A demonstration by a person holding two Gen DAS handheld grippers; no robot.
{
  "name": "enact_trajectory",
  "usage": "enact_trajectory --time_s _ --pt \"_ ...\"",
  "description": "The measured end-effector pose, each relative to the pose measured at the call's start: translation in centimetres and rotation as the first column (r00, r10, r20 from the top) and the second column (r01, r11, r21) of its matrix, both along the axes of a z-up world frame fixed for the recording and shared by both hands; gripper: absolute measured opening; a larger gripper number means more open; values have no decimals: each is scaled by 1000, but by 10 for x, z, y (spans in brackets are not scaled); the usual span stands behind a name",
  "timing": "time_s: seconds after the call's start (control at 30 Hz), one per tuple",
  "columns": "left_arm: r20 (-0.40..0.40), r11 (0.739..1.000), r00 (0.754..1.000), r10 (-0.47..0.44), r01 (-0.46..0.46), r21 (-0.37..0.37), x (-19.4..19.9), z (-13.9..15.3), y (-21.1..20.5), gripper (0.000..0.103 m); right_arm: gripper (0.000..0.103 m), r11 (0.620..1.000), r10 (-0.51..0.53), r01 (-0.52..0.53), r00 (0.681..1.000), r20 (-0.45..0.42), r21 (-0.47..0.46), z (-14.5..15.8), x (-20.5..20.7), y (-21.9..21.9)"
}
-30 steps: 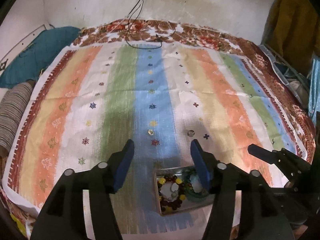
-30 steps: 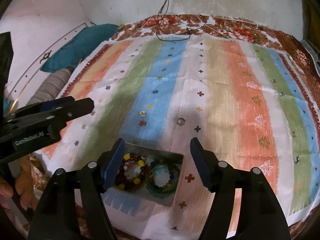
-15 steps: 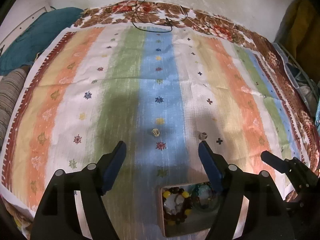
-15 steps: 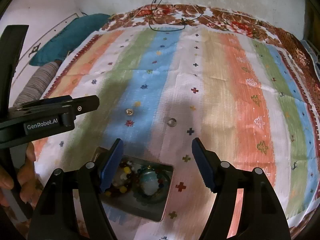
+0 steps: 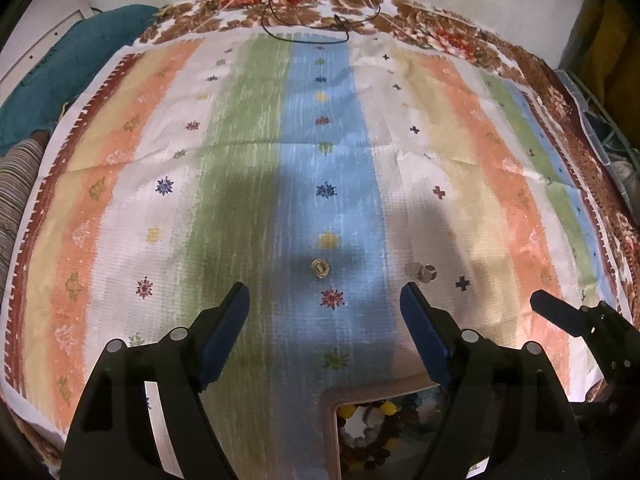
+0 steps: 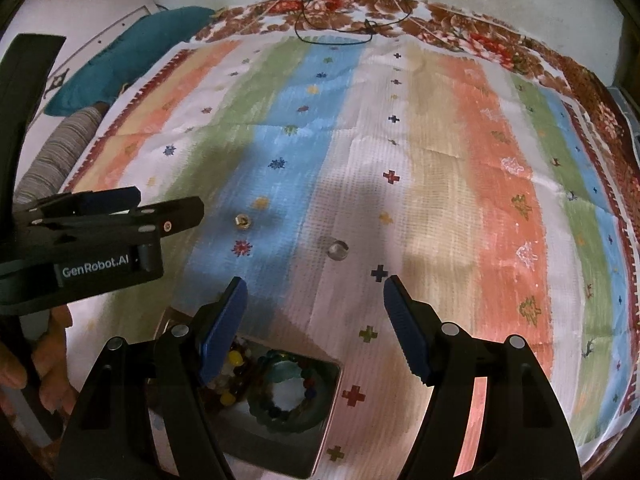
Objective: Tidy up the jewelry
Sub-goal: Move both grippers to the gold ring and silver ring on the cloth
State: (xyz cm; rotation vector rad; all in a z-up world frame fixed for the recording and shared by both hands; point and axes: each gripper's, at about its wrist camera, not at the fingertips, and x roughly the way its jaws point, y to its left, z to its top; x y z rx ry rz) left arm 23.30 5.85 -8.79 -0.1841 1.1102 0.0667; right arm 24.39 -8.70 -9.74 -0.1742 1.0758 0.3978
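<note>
A striped cloth (image 5: 248, 184) in orange, green, blue and white bands, dotted with small embroidered stars and crosses, covers the bed, with a brown floral border (image 6: 460, 20) along its far edge and a black cable (image 5: 304, 32) lying across that border. At the left sit a teal cushion (image 6: 132, 52) and a grey striped bolster (image 6: 52, 160).

Near the front edge lies a shallow metal tray (image 6: 326, 420). It holds two bead bracelets side by side: a dark one with yellow beads (image 6: 234, 376) and a green one (image 6: 288, 396). The left wrist view shows only a corner of the tray (image 5: 334, 404), under its own fingers.

Two small rings rest on the cloth beyond the tray, well apart: a gold-toned ring (image 5: 320, 268) on the blue band and a clear-stoned ring (image 5: 426, 273) on the white band.

The left gripper (image 5: 325, 305) has its fingers spread and widening, nothing between them. The right gripper (image 6: 314, 292) is spread too, empty.

Only the right wrist view shows the lettering "GenRobot.AI" on the left gripper's body, and a hand (image 6: 52, 364) beneath it.
</note>
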Motion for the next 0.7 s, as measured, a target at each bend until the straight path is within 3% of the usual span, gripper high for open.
enact_trajectory --time_s 0.7 --pt "-98 999 995 -23 25 24 35 -43 4 79 71 998 27 -29 998 -54 -48 -33 34 15"
